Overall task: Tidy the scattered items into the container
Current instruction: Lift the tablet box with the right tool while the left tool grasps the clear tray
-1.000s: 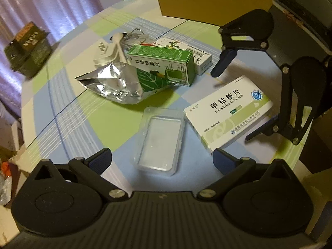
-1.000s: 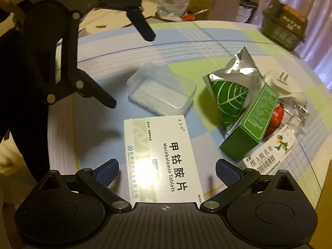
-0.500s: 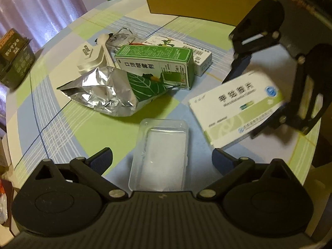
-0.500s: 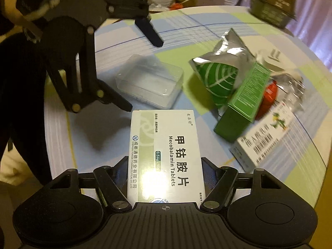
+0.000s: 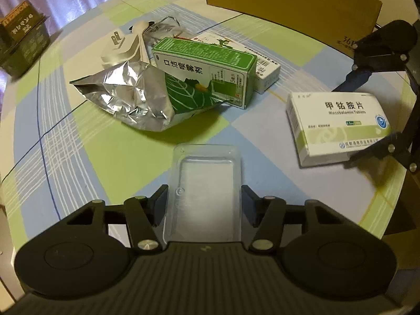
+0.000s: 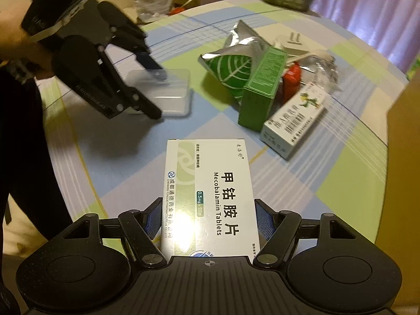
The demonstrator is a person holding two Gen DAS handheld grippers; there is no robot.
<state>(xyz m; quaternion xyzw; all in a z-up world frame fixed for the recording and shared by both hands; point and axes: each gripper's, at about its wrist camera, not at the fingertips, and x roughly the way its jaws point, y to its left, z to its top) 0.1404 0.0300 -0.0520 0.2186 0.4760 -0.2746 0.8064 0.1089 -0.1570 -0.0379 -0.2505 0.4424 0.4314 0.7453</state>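
A clear plastic container [image 5: 204, 183] lies on the checked tablecloth, and my left gripper [image 5: 204, 207] is shut on its near end. In the right wrist view the left gripper [image 6: 155, 86] shows at the left, clamped on the container [image 6: 173, 92]. My right gripper [image 6: 210, 219] is shut on a white Mecobalamin tablet box [image 6: 210, 191]. The left wrist view has this box [image 5: 338, 128] at the right, between the right gripper's fingers [image 5: 367, 155]. A green box [image 5: 207, 71], a foil pouch [image 5: 131, 97], a white barcode box [image 5: 262, 65] and a white plug [image 5: 120, 50] are piled further back.
A big cardboard box [image 5: 288, 8] stands at the far side of the round table [image 5: 78, 157]. A dark green tin [image 5: 21, 36] sits at the far left edge. A red item [image 6: 291, 78] is wedged behind the green box [image 6: 262, 89]. A person's hand [image 6: 23, 50] holds the left gripper.
Both grippers were open one second ago. The right one shut on the tablet box first and drew it nearer. The left one moved over the clear container and shut on it.
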